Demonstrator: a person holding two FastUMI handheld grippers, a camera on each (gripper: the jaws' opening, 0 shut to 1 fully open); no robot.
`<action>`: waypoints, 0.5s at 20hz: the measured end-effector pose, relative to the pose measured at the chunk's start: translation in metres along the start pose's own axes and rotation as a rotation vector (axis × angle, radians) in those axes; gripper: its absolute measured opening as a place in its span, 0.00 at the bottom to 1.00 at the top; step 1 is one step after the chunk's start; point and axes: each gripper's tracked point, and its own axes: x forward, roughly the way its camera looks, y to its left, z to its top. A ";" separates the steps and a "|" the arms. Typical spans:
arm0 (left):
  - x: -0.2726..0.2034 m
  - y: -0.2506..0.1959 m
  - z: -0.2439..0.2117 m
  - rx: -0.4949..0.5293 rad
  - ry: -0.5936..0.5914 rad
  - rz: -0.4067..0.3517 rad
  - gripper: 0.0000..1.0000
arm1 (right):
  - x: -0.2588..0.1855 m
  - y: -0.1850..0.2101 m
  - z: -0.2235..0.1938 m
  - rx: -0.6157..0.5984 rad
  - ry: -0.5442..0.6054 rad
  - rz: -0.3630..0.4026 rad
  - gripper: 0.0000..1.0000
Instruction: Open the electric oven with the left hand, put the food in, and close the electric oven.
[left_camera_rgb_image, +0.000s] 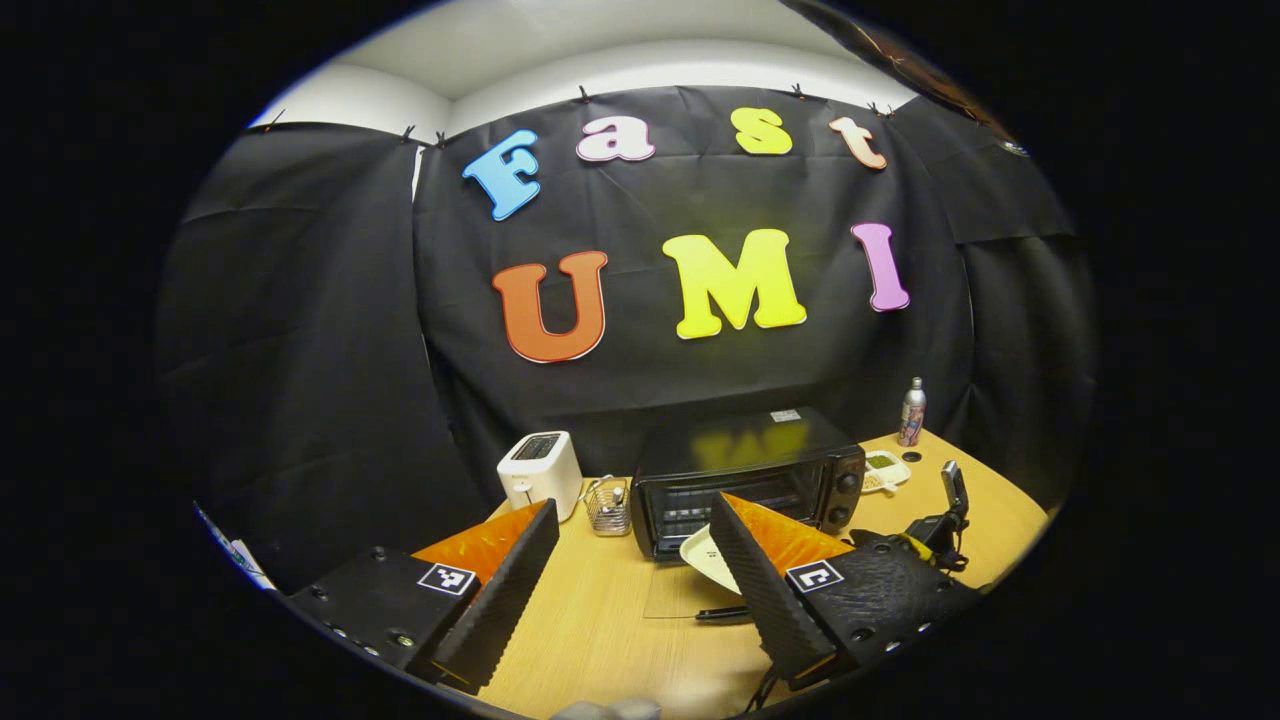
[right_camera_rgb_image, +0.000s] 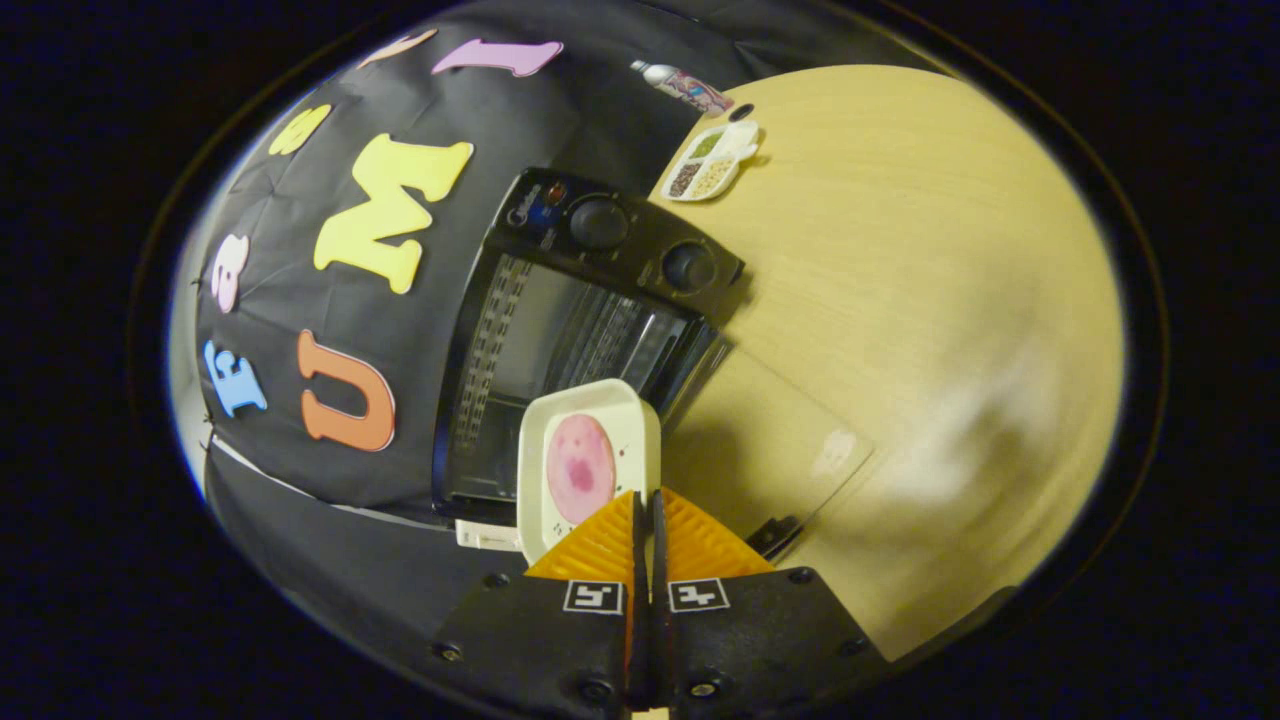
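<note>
The black electric oven (left_camera_rgb_image: 745, 480) stands at the back of the wooden table, its glass door (left_camera_rgb_image: 680, 595) folded down flat. In the right gripper view the oven (right_camera_rgb_image: 560, 300) gapes open with the door (right_camera_rgb_image: 770, 440) lying on the table. My right gripper (right_camera_rgb_image: 645, 497) is shut on the near rim of a cream plate (right_camera_rgb_image: 585, 410) carrying a pink round slice of food (right_camera_rgb_image: 579, 468), held just before the oven's mouth. My left gripper (left_camera_rgb_image: 633, 506) hovers open in front of the oven, nothing between its fingers. The plate (left_camera_rgb_image: 705, 555) peeks out behind its right finger.
A white toaster (left_camera_rgb_image: 540, 470) and a wire basket (left_camera_rgb_image: 608, 505) stand left of the oven. To its right lie a divided snack tray (left_camera_rgb_image: 885, 470) and a bottle (left_camera_rgb_image: 911, 412). Bare tabletop (right_camera_rgb_image: 930, 300) stretches to the right of the door.
</note>
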 end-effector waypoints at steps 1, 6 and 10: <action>0.001 0.003 -0.003 0.003 0.007 0.001 0.97 | 0.007 0.004 -0.008 0.008 0.000 0.000 0.00; 0.012 0.020 -0.020 0.009 0.040 0.022 0.97 | 0.044 0.017 -0.009 0.076 -0.030 0.002 0.04; 0.023 0.027 -0.032 0.000 0.066 0.032 0.97 | 0.069 0.023 0.018 0.086 -0.071 0.011 0.00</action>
